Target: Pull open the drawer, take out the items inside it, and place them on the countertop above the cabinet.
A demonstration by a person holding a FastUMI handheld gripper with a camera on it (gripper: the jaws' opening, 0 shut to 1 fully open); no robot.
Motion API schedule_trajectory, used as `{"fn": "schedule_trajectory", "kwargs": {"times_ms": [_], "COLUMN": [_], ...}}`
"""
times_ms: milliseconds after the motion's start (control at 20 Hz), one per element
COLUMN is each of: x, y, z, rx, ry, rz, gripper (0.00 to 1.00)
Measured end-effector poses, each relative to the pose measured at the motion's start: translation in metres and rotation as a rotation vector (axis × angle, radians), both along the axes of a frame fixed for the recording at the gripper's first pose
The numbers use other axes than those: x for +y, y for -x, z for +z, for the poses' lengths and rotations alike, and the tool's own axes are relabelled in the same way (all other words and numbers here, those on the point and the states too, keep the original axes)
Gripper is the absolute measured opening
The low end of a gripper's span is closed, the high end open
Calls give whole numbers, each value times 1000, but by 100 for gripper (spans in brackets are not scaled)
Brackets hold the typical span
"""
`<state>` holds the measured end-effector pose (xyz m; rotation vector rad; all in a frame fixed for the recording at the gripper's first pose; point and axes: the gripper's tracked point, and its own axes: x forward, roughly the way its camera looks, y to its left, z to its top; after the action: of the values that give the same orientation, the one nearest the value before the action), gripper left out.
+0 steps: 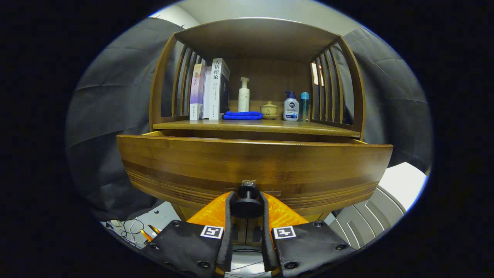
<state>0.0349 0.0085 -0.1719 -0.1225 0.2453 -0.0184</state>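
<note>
My gripper (247,204) has matt black padded fingers (230,220) with ridged orange plastic behind, pressed on both sides of the drawer's smooth black knob (247,200) at bottom centre. The drawer (254,166) front is glossy varnished wood with banded grain. Mid-frame, a soft blue cloth (243,115) lies beside glossy plastic bottles (290,108).

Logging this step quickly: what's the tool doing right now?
Tool: shut on the drawer knob, both fingers pressing it, the drawer partly out.

orange gripper (247,208), black screwed pads, square markers
</note>
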Motion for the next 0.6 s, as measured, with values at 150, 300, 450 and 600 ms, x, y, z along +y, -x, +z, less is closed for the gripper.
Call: {"fn": "schedule_trajectory", "kwargs": {"times_ms": [150, 300, 450, 600], "x": [0, 0, 2, 2], "y": [6, 12, 18, 18], "z": [-1, -4, -5, -4], "rx": [1, 1, -3, -10], "ry": [3, 7, -3, 1], "rz": [7, 10, 9, 5], "gripper": [33, 33, 33, 33]}}
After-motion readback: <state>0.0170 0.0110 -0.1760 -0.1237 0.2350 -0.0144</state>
